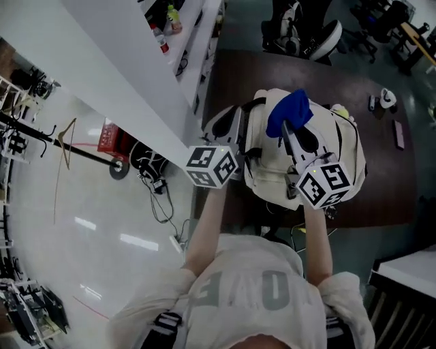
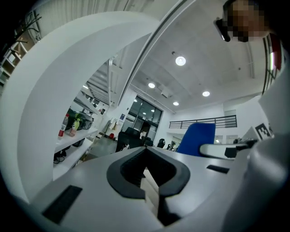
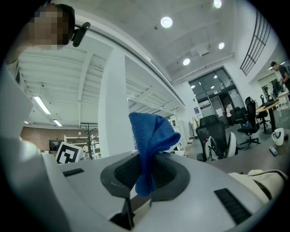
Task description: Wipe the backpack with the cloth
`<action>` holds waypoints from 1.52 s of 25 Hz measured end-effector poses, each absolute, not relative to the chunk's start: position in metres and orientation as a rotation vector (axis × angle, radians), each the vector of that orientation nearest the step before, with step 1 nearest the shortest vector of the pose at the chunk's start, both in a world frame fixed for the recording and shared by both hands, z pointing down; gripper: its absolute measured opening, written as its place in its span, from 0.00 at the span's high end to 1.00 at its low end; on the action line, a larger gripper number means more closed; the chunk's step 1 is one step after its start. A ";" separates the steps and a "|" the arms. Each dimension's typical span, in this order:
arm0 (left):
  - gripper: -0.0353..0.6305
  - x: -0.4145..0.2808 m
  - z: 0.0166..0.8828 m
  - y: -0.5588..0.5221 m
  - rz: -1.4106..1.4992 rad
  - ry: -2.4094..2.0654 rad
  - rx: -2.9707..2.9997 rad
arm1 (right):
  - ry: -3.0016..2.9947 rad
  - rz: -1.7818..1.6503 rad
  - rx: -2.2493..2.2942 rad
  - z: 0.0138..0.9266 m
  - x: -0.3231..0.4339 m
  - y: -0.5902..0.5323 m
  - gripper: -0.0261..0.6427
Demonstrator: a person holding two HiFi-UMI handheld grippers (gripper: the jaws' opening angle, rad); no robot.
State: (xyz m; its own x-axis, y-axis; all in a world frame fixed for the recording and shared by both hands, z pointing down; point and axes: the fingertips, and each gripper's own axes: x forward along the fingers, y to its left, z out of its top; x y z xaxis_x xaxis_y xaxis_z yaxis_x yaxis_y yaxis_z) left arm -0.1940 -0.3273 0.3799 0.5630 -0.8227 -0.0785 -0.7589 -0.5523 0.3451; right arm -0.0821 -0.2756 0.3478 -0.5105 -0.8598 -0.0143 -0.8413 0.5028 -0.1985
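Pale printed shirt [image 1: 255,286] of the person, nearest the head camera, with both bare forearms reaching forward from it. Left tongs [image 2: 146,176]: jaws pressed together, nothing between them; left marker cube [image 1: 212,165] at the backpack's left edge in the head view. Right tongs [image 3: 143,183]: jaws clamped on the lower end of a blue cloth [image 3: 152,133], whose folded free end stands up above the pads, clear against the room; right marker cube [image 1: 324,183] over the near side of the backpack. Backpack [image 1: 344,146]: cream with dark trim and straps, lying on a dark brown counter [image 1: 385,191] directly before the person. In the head view the cloth sits over the bag's upper middle; whether it touches the fabric cannot be told. A cream corner of the bag shows at the lower right of the right gripper view. Counter, far right: a small white item [image 1: 388,99] and a flat pinkish item [image 1: 398,134], both well apart from the backpack. Beyond the counter: dark office chairs [image 1: 303,31]. Upper left: white shelf [image 1: 197,34] carrying bottles [image 1: 174,19]. Left: glossy pale floor [image 1: 102,238] with a dark coat stand [image 1: 68,146] and loose cables [image 1: 158,194].
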 end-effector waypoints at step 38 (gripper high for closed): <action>0.94 -0.273 0.509 -0.396 0.002 -0.841 2.609 | 1.965 -0.766 -2.315 0.551 -0.167 -0.423 0.90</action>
State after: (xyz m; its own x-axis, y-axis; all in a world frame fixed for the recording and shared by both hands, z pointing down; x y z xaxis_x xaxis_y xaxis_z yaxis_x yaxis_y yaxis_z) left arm -0.2733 -0.3956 0.5089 0.8193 -0.5604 0.1211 -0.5610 -0.7402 0.3705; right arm -0.1674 -0.4232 0.5508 0.0930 -0.9301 0.3554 -0.9254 -0.2125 -0.3138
